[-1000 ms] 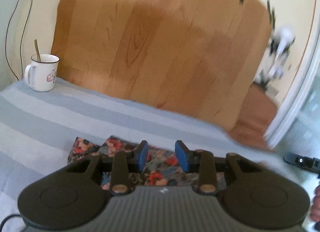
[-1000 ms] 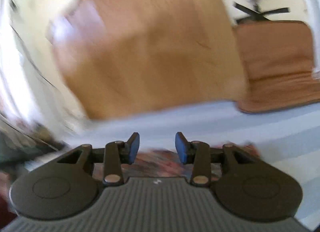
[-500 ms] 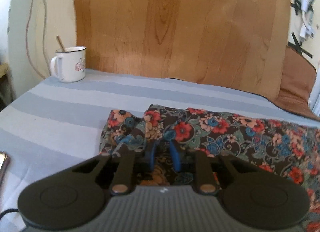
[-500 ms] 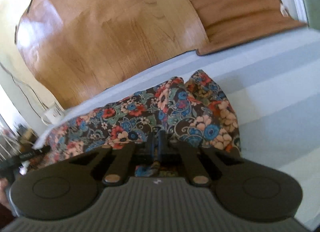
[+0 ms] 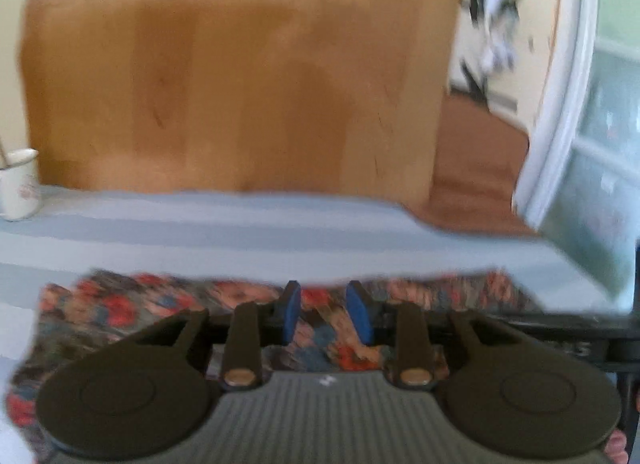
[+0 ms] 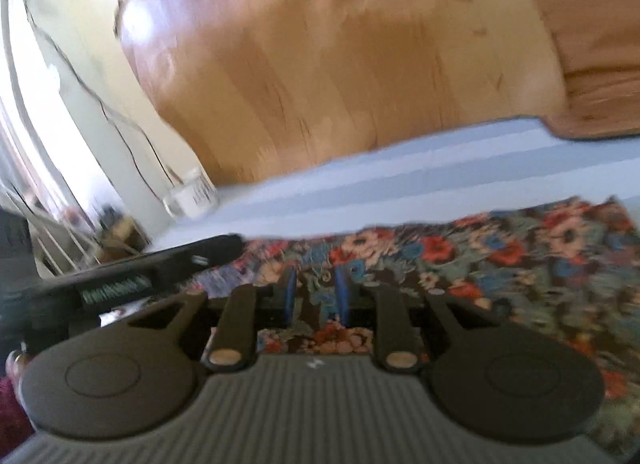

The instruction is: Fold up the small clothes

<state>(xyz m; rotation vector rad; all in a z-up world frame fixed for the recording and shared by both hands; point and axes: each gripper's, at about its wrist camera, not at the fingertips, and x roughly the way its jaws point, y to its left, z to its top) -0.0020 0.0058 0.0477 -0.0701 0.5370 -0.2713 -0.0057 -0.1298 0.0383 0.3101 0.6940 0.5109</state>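
A dark floral garment (image 5: 120, 316) lies on the blue-and-white striped bedsheet (image 5: 240, 232). It also shows in the right wrist view (image 6: 500, 260), spread to the right. My left gripper (image 5: 326, 312) is open just above the cloth, with nothing between its blue pads. My right gripper (image 6: 314, 292) is open over the garment's near part, also empty. The other gripper's black body (image 6: 160, 264) lies at the left of the right wrist view. Both views are blurred.
A white enamel mug (image 5: 18, 184) stands at the far left edge of the bed. A wooden headboard (image 5: 240, 84) rises behind the bed. A brown cushion (image 6: 592, 44) lies at the far right. A white window frame (image 5: 560, 104) is at the right.
Both grippers were shut on the floral garment half a second ago. Now both have opened and let go, and the cloth lies lower and flatter in view.
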